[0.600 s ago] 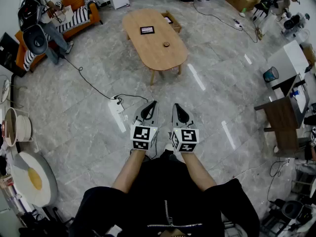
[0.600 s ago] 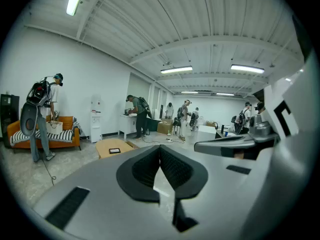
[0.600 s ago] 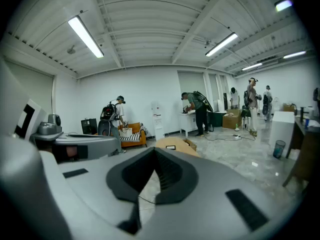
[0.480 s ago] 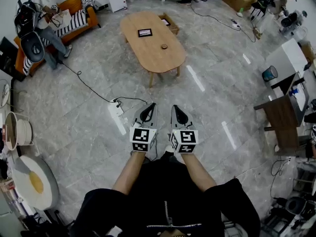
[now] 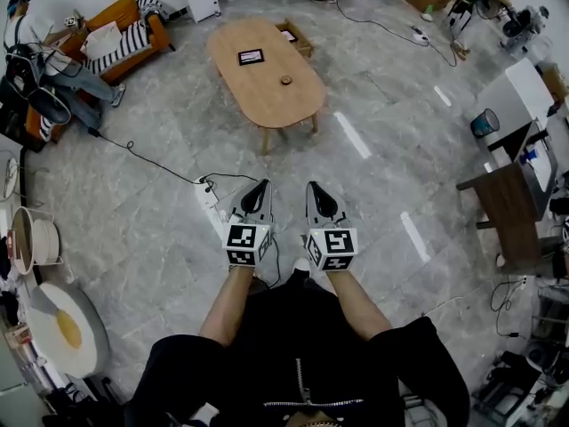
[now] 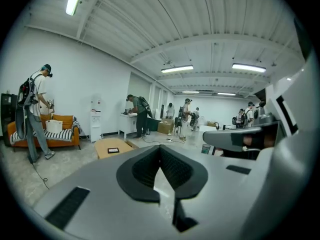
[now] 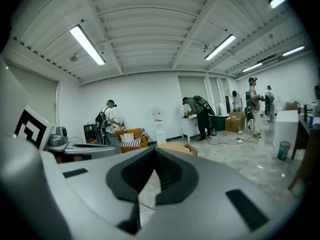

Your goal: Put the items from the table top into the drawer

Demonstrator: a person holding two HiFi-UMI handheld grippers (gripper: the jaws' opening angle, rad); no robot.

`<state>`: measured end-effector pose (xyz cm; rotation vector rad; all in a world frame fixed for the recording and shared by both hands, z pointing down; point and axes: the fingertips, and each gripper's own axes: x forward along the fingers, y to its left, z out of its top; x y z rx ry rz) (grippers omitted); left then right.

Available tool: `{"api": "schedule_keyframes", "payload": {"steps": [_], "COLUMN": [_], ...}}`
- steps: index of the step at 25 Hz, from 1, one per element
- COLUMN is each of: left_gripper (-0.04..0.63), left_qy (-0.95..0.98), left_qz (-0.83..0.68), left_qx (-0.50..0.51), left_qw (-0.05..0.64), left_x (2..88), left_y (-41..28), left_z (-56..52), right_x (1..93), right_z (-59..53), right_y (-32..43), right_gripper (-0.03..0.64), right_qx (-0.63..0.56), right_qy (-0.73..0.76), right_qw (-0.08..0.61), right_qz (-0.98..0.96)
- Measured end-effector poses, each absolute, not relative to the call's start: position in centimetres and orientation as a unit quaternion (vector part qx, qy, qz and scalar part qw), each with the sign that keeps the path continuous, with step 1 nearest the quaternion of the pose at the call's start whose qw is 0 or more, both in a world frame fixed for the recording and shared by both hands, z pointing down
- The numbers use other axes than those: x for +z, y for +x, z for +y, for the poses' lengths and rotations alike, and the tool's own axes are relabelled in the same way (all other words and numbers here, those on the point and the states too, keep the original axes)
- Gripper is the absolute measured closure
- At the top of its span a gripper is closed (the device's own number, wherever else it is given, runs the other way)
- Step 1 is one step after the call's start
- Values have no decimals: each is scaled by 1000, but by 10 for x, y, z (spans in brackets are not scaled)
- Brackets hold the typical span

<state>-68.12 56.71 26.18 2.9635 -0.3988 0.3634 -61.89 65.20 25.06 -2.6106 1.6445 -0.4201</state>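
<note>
A light wooden oval table (image 5: pixel 267 96) stands on the grey floor well ahead of me. On it lie a flat black-framed item (image 5: pixel 251 57) and a small round dark item (image 5: pixel 286 80). A wooden drawer (image 5: pixel 295 36) sticks out at its far side. My left gripper (image 5: pixel 263 185) and right gripper (image 5: pixel 314 186) are held side by side in front of my body, far short of the table. Both are shut with nothing between the pads. In the left gripper view the table (image 6: pixel 111 146) shows small beyond the left gripper (image 6: pixel 161 149). The right gripper (image 7: pixel 154 151) also points at it.
A white power strip (image 5: pixel 209 196) with a black cable lies on the floor just left of the grippers. An orange sofa (image 5: pixel 133 27) with a person (image 5: pixel 53 69) is at the back left. A dark wooden side table (image 5: pixel 507 213) and a blue bin (image 5: pixel 486 133) stand at the right.
The head view has shifted: the table and sofa slid slightly up and to the left. The grippers stay side by side and shut, a little further left in the picture.
</note>
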Motion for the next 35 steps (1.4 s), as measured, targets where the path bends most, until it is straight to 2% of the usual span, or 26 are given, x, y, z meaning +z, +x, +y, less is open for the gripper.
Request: {"api": "schedule_keyframes", "payload": {"steps": [11, 18, 35], "left_gripper": [581, 581, 581], "left_qy": [977, 977, 981], "left_qz": [-156, -148, -107], "left_qx": [130, 142, 152], "left_qw": [58, 50, 56], "left_x": [260, 268, 292], "left_y": [-652, -614, -409], "left_z": [592, 576, 467], "right_x": [264, 272, 281], "right_z": [693, 674, 550], "right_y": [-587, -557, -370], "right_gripper": [607, 608, 609], "right_qx": [-154, -165, -177], "right_qy": [-820, -821, -827], "right_qw": [22, 30, 6], "right_qz": [551, 546, 533]}}
